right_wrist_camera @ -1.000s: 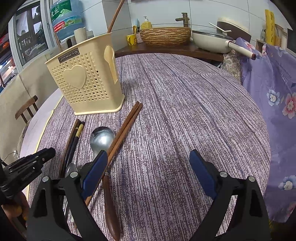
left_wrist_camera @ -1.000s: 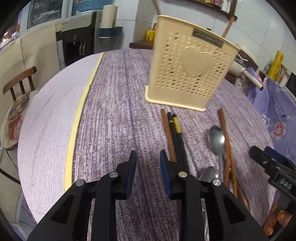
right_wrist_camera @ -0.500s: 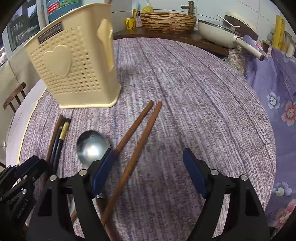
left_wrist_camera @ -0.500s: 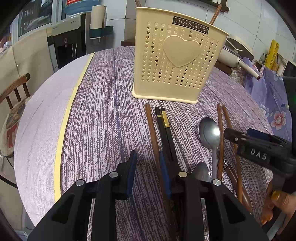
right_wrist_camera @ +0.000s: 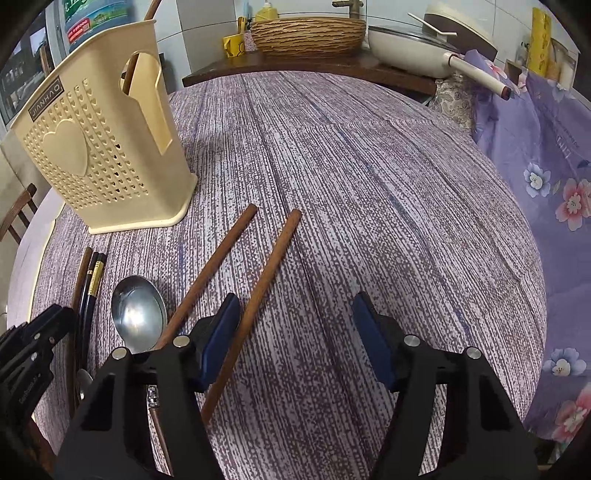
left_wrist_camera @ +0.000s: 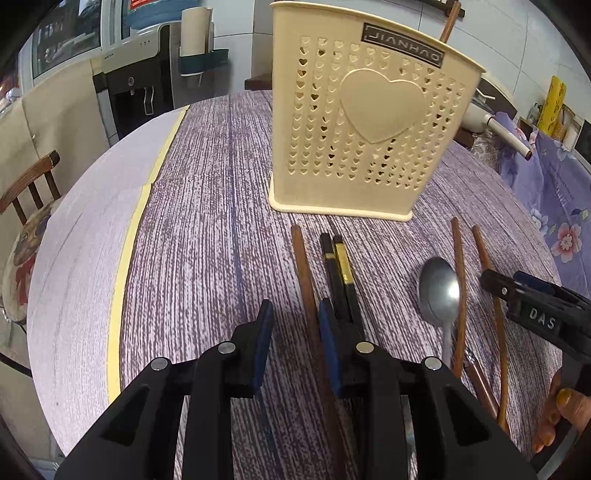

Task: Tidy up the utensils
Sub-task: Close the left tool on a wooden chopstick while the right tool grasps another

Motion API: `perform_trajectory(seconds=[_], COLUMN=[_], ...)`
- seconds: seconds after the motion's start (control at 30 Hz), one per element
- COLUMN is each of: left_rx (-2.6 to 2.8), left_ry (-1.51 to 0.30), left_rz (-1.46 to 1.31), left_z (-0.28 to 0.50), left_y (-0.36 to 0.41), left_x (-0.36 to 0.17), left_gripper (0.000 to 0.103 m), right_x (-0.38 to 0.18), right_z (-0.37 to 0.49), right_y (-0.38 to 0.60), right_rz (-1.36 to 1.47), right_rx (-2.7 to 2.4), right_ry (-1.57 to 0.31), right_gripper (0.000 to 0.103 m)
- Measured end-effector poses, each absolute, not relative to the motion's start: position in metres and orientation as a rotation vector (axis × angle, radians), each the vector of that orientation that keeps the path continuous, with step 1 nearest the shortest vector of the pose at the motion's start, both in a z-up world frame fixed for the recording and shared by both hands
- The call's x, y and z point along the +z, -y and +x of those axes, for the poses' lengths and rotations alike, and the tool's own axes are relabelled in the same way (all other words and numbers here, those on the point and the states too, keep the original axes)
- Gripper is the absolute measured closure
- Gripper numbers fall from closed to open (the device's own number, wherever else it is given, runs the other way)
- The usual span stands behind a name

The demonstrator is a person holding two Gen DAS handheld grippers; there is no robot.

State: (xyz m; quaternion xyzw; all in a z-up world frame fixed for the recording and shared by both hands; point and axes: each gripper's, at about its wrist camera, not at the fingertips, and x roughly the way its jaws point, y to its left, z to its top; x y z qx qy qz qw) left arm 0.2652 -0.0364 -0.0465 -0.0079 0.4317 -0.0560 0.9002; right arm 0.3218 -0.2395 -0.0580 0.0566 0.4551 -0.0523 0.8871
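Observation:
A cream perforated utensil holder (left_wrist_camera: 369,122) (right_wrist_camera: 99,155) stands on the purple table, with a wooden handle (right_wrist_camera: 129,74) sticking out of it. In front of it lie a brown chopstick (left_wrist_camera: 303,273), a black pair with gold bands (left_wrist_camera: 341,269) (right_wrist_camera: 92,280), a metal spoon (left_wrist_camera: 439,291) (right_wrist_camera: 138,314) and two more brown chopsticks (right_wrist_camera: 218,254) (right_wrist_camera: 273,258). My left gripper (left_wrist_camera: 295,310) is narrowly open, and the single brown chopstick runs between its pads untouched. My right gripper (right_wrist_camera: 295,306) (left_wrist_camera: 504,278) is closing. One of the brown chopsticks lies just inside its left pad, unpressed.
A yellow stripe (left_wrist_camera: 129,240) crosses the round table's left side. A wooden chair (left_wrist_camera: 29,192) and a water dispenser (left_wrist_camera: 136,92) stand beyond it. A wicker basket (right_wrist_camera: 306,35) and a pan (right_wrist_camera: 424,48) sit on the back shelf. Floral cloth (right_wrist_camera: 546,166) hangs on the right.
My left gripper has shifted right, so the brown chopstick now runs between its pads. My right gripper has moved forward over the brown pair and its jaws have narrowed.

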Motion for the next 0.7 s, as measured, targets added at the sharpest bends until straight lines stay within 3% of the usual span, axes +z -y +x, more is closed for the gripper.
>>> perform_trajectory(seconds=[0.13,0.47,0.7], left_rx=[-0.095,-0.051,-0.034], left_ry=[-0.906,-0.918,-0.937], left_rz=[-0.013,0.054,0.074], left_z=[0.278,0.289,0.292], left_y=[0.034,0.050,0.056], left_x=[-0.046,-0.046,-0.045], left_gripper=[0.076,0.080,0.091], right_x=[-0.059,-0.058,-0.056], right_z=[0.325,0.341,0.349], right_y=[0.237,0.237,0.226], right_rz=[0.100,0.109,0.092], right_rx=[-0.120,-0.161,-0.148], right_ry=[-0.942,-0.942,-0.944], right_gripper=[0.040,0.056,0.078])
